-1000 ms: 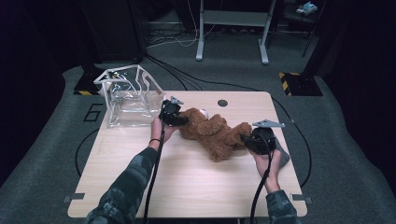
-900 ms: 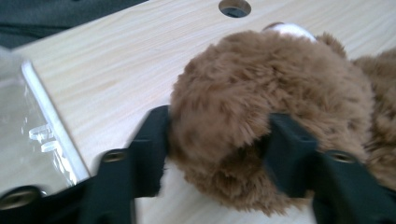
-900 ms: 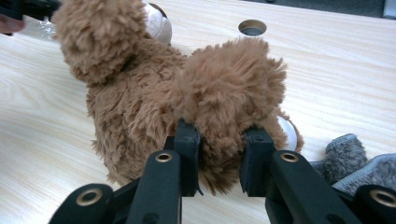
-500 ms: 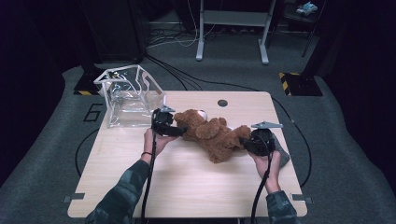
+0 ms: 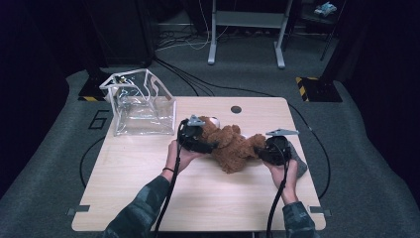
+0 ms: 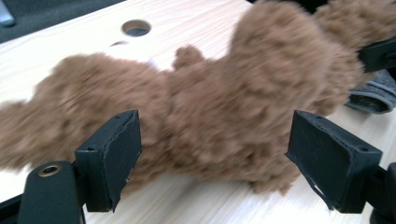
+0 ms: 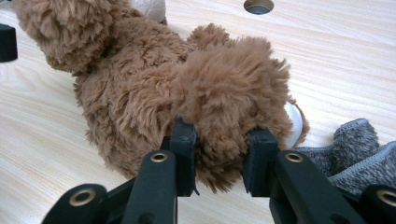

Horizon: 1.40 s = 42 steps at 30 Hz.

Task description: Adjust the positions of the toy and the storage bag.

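Observation:
A brown plush teddy bear (image 5: 233, 145) lies on its side on the wooden table (image 5: 198, 198). My left gripper (image 5: 209, 145) is at the bear's head end. Its jaws have just been opening and now stand wide apart. In the left gripper view the bear (image 6: 233, 93) lies in front of and partly between the pads of my left gripper (image 6: 215, 121), and the pads do not press on it. My right gripper (image 5: 258, 148) is at the other end. In the right gripper view, my right gripper (image 7: 223, 135) is shut on one furry leg of the bear (image 7: 140, 93).
A clear plastic bag (image 5: 141, 104) stands open at the table's far left corner. A grey knitted cloth (image 5: 298, 159) lies under my right hand, by the bear's foot (image 7: 359, 144). A round hole (image 5: 236, 109) sits in the tabletop behind the bear.
My left gripper let go of the bear's head, opened wide and shifted toward the near side, then right along the bear. The right gripper kept still with its hold.

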Each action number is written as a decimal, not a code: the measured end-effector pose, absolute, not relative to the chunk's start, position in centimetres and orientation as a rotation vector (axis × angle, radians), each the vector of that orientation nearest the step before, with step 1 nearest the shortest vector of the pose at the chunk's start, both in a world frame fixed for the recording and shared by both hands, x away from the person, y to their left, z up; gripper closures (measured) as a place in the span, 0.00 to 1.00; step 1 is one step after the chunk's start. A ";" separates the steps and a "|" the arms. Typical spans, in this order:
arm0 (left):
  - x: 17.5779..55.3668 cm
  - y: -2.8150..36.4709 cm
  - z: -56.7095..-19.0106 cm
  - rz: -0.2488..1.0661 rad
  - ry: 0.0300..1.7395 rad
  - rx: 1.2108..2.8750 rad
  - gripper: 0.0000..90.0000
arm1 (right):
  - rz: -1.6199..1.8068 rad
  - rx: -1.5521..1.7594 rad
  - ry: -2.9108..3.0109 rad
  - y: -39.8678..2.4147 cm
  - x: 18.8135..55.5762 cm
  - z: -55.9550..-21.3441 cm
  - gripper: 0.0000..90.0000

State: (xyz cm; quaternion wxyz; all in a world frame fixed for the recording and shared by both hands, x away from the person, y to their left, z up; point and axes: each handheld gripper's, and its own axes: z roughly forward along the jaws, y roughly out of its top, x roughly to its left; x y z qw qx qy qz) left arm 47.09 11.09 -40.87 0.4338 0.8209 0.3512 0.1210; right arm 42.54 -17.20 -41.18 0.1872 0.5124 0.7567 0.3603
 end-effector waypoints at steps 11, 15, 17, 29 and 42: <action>47.3 7.3 -40.9 0.367 0.808 2.078 0.50 | 1.007 1.436 2.140 -17.1 42.5 -41.1 0.77; 46.9 7.7 -41.4 0.415 0.775 2.086 0.73 | 1.017 1.413 2.162 -17.4 42.2 -41.0 0.72; 46.7 8.4 -41.8 0.410 0.786 2.069 0.78 | 1.059 1.418 2.169 -17.9 42.1 -41.0 0.67; 45.4 12.9 -44.5 0.349 0.853 2.003 0.81 | 1.135 1.535 2.032 -21.5 41.9 -40.0 0.29; 44.0 15.1 -46.4 0.326 0.908 1.968 0.78 | 0.965 1.574 2.235 -18.3 46.0 -44.3 0.19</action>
